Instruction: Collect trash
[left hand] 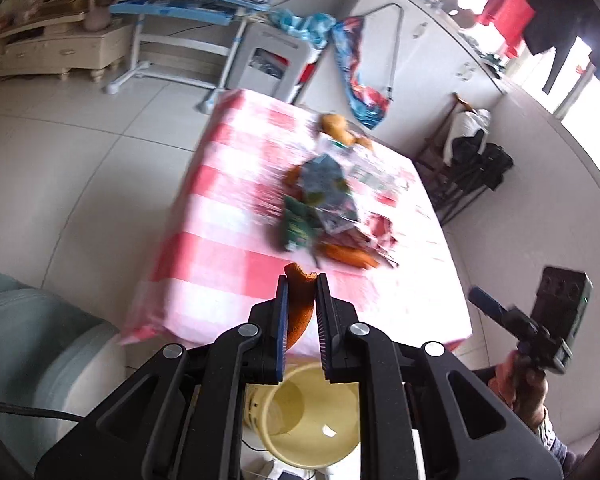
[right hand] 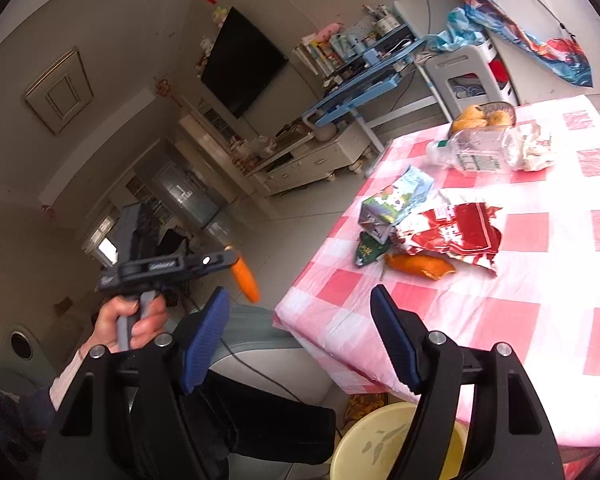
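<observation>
My left gripper (left hand: pixel 302 278) is shut on a piece of orange peel (left hand: pixel 300 308), held in the air above a yellow bucket (left hand: pixel 296 416). The right wrist view shows that gripper (right hand: pixel 232 258) from the side, in a hand, with the peel (right hand: pixel 245 276) hanging from its tip. My right gripper (right hand: pixel 298 292) is open with nothing between its fingers, at the near corner of the checked table (right hand: pixel 520 320). On the table lie a red wrapper (right hand: pixel 460 232), a milk carton (right hand: pixel 396 204), a green wrapper (right hand: pixel 370 250), another orange peel (right hand: pixel 420 266), a plastic bottle (right hand: pixel 476 152) and crumpled paper (right hand: pixel 536 146).
The yellow bucket (right hand: pixel 364 428) stands on the floor under the table's near edge. A bowl of fruit (right hand: pixel 484 116) sits at the table's far end. A pale sofa (left hand: pixel 40 340) is at the left. A blue desk (right hand: pixel 364 88) and a white stool (right hand: pixel 464 68) stand beyond.
</observation>
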{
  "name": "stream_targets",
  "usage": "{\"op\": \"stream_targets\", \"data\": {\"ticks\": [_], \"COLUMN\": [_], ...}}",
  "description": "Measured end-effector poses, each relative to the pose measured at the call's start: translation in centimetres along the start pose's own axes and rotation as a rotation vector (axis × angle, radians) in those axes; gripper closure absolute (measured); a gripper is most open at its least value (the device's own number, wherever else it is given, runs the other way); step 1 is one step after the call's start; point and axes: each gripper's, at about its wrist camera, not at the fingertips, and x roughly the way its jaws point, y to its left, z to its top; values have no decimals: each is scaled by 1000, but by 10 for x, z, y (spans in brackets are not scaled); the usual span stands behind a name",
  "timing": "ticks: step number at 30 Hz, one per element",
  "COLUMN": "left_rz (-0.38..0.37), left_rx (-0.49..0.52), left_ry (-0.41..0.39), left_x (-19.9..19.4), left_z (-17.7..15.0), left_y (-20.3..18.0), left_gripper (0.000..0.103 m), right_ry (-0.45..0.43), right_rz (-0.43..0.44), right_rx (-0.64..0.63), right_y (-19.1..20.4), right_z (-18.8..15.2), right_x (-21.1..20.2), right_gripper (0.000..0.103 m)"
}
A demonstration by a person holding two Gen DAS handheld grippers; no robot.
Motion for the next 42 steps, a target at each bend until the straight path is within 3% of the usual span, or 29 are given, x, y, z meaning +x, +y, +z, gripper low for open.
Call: {"op": "stream_targets", "data": {"ticks": [4,9,12,13,15,17,21,28,39,42], "left_rz": [-76,-65,-5,-7,-19,-4,11,69,98,61], "left_rx": [44,68,141,150,129,91,19,14,-10,-45], "left_ry": [63,215,263,251,197,143,96,10,-14,-18], "left_x": [22,76,87,84,77,72,72,61,63,60], "left_z": [-52,-119,-133,-132,-125,-117,-108,-103,-100,-95], "left_y": [-50,-62,-68,-70,-66,-57,-40,-36,-28,-24], "left_gripper": [90,90,87,83,59,51,50,49,41,40], "right_ry": [-41,-20,-7,-5,-1,1,10,42,61,71], "right_rz": [-36,-74,-88,-92,-102,-107,-120,-149,-231,-290], "right_rx": [45,35,24,22,20,25,34,20,-45,-126], "right_y": [-17,-22,-22,-22,-22,-22,-25,-24,-15,-4], "right_z": [4,1,-5,-6,-7,-8,-12,-17,-23,-17], "right_x": [-5,2,3,4,5,6,8,14,23,30], "right_gripper": [33,33,33,32,32,32,31,31,31,31]}}
